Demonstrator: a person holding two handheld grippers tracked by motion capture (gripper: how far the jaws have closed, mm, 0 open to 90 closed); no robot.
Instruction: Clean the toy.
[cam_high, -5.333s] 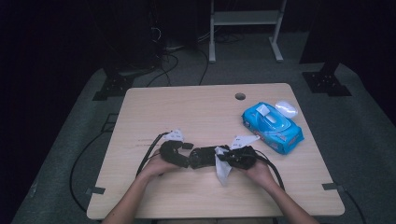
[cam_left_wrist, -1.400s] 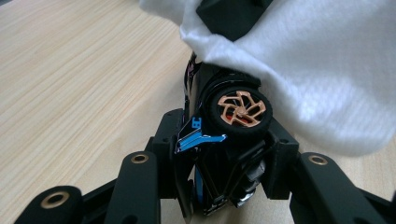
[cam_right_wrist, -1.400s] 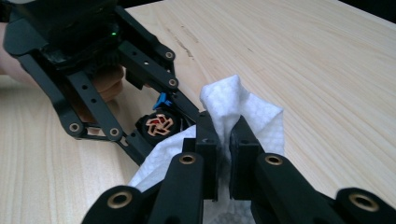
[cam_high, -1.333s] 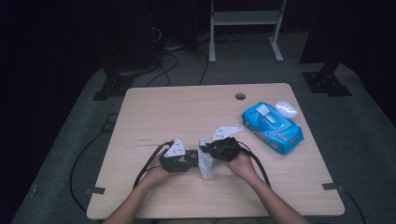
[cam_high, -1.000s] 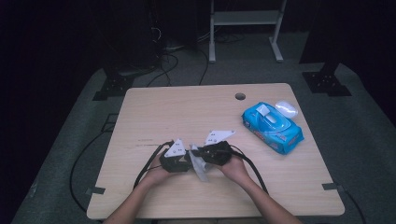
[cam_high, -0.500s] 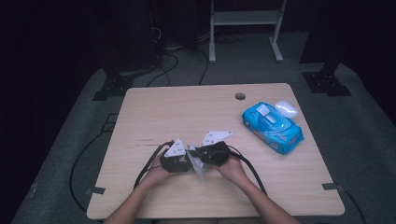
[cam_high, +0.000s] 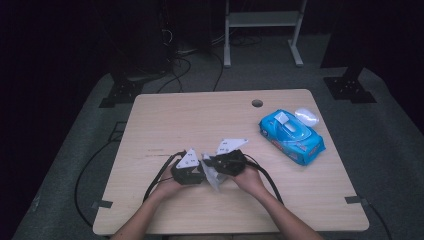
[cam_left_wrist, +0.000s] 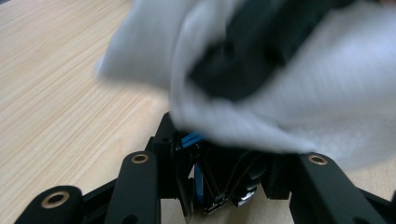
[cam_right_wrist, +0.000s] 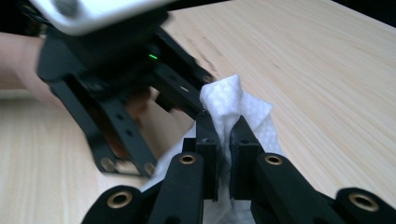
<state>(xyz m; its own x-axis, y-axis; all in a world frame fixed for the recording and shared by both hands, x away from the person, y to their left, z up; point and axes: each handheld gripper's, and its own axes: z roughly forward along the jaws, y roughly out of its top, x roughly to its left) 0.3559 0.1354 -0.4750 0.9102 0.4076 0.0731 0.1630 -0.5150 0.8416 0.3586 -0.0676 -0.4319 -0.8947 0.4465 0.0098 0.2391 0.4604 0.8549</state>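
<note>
Both the left gripper (cam_high: 200, 172) and right gripper (cam_right_wrist: 224, 140) pinch one white wet wipe (cam_right_wrist: 233, 105), the blue wipes pack (cam_high: 291, 136) lying at two o'clock.

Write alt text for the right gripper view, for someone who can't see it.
The right hand-held gripper pinches a bunched white wet wipe between its two black jaws, above a light wooden table. Close behind the wipe, at upper left, is the left hand-held gripper, blurred, with a small green light on its body.
</note>
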